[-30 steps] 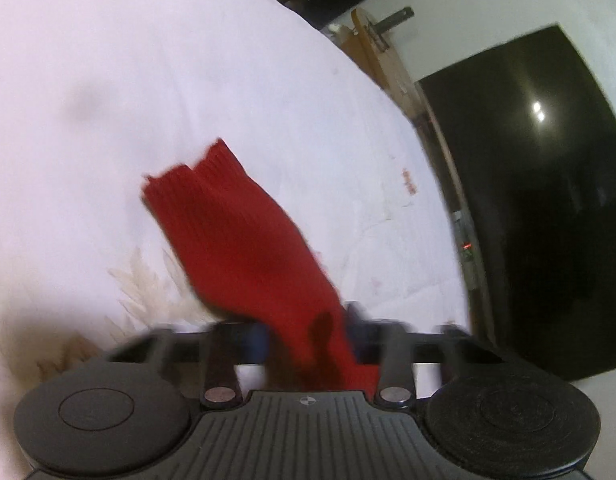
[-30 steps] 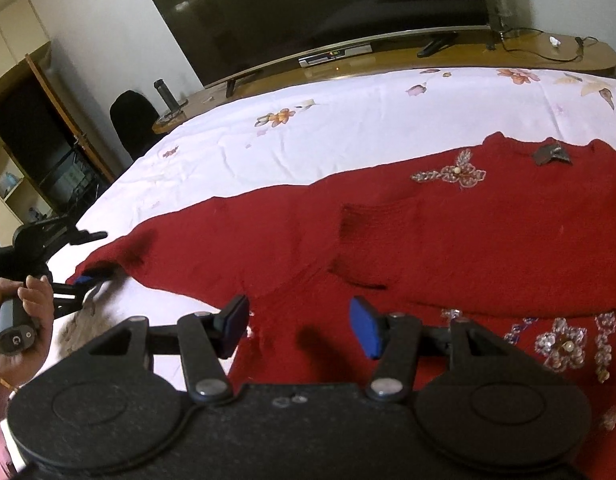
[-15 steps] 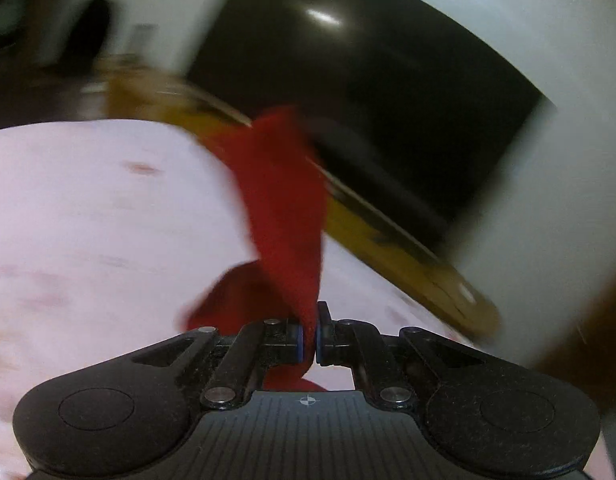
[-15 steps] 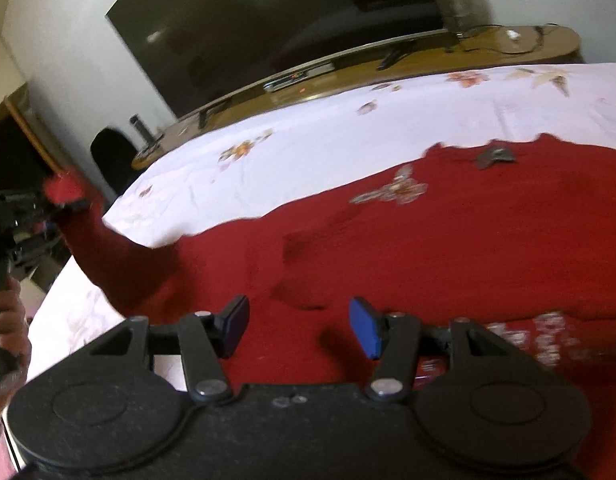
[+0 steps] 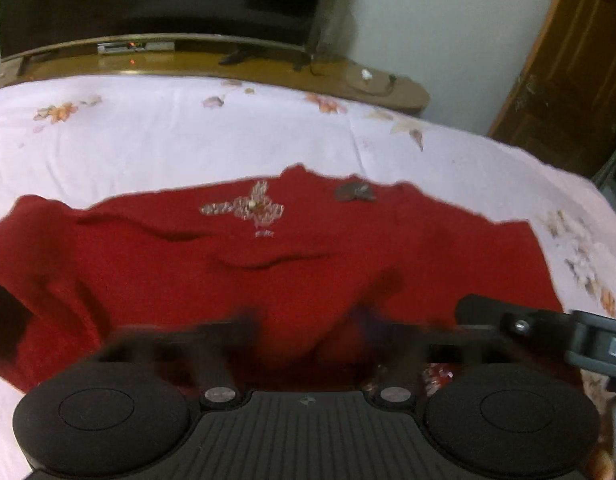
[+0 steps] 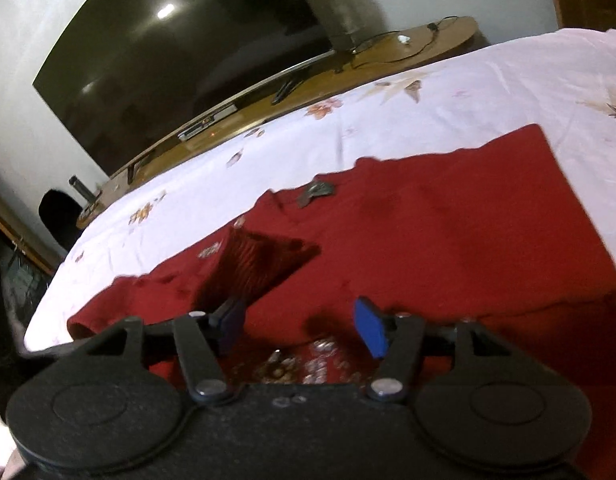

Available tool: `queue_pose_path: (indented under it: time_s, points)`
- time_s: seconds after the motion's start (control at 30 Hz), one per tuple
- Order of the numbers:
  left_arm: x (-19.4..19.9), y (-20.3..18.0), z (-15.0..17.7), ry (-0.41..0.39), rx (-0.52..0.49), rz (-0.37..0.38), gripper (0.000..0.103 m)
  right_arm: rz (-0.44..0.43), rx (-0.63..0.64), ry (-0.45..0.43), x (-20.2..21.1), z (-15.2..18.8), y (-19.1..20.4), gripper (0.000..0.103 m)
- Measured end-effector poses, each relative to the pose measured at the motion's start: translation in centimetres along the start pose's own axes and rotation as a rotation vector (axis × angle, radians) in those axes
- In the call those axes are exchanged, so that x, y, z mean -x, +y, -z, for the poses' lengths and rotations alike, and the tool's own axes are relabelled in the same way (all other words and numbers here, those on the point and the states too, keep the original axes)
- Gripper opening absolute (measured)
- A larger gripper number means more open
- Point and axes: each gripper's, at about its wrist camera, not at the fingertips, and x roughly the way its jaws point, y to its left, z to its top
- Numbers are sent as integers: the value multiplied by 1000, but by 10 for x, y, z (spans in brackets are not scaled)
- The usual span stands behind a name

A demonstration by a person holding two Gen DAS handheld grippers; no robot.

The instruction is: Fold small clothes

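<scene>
We see the red sweater (image 5: pixel 268 264) spread flat on the bed, lying at twelve o'clock of our left tongs (image 5: pixel 308 328), whose fingers are blurred but stand apart over the knit, empty. Our right tongs (image 6: pixel 300 324) also hang spread wide and empty above the sweater (image 6: pixel 447 240), with a folded-over sleeve cuff (image 6: pixel 256 264) just ahead at eleven o'clock of the left blue pad. The white floral bedsheet (image 5: pixel 168 140) runs to twelve o'clock, where a wooden TV stand (image 5: pixel 188 60) carries a dark television (image 6: pixel 180 52).
</scene>
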Motion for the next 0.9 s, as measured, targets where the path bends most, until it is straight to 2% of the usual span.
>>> queue_pose_path:
  time_s: [0.07,0.13,0.27,0.43,0.53,0.6,0.7,0.8,0.9]
  points:
    - [24,-7,4,-67,-38,-44,97,-19,-25,1,0,-4,-7,61]
    - [25,-3,-4,-56,-51,-23,97,-48,-61,1,2,-7,-13,61]
    - [39,23,-6,-76,4,-74,97,-72,-78,39,-4,-13,-16,61]
    - [49,69,-9,-114,88,-162,97,-85,-59,113,-31,-12,-11,54]
    - [52,92,-7,-128,131,-213,97,-88,-16,130,-45,-10,1,47]
    - [55,103,-5,-135,149,-239,97,-80,22,131,-52,-8,10,28]
    - [62,117,1,-150,174,-282,97,-92,82,136,-55,-5,22,18]
    - [65,127,4,-158,195,-301,97,-99,116,123,-50,-6,26,14]
    - [69,130,6,-167,203,-307,97,-70,130,34,-31,-19,21,13]
